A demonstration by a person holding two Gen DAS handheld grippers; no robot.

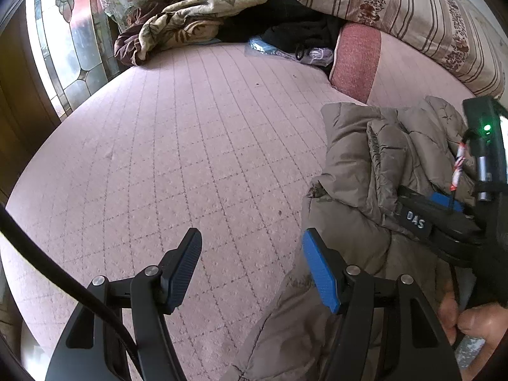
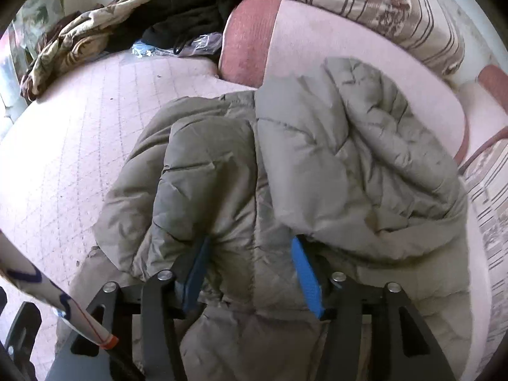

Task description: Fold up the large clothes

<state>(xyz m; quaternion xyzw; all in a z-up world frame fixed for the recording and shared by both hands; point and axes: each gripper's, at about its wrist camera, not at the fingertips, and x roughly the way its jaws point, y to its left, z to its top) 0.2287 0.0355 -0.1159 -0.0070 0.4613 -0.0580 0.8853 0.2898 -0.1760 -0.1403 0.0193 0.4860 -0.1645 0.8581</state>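
A grey-brown puffer jacket (image 2: 285,165) lies bunched on the pink quilted bed cover (image 1: 177,146). In the left wrist view the jacket (image 1: 358,190) is at the right. My left gripper (image 1: 250,266) is open and empty, hovering over the bed cover at the jacket's left edge. My right gripper (image 2: 250,270) has its jaws spread wide, with a thick fold of the jacket bulging between the blue pads (image 2: 306,279); whether they press on it is unclear. The right gripper's body also shows in the left wrist view (image 1: 470,209), resting on the jacket.
A brown and cream blanket (image 1: 181,22) and black clothes (image 1: 285,22) are piled at the bed's far side, with plastic bags (image 1: 285,50). A striped floral pillow (image 1: 409,12) and a red-and-pink bolster (image 1: 358,60) lie behind the jacket. A stained-glass window (image 1: 66,41) is at left.
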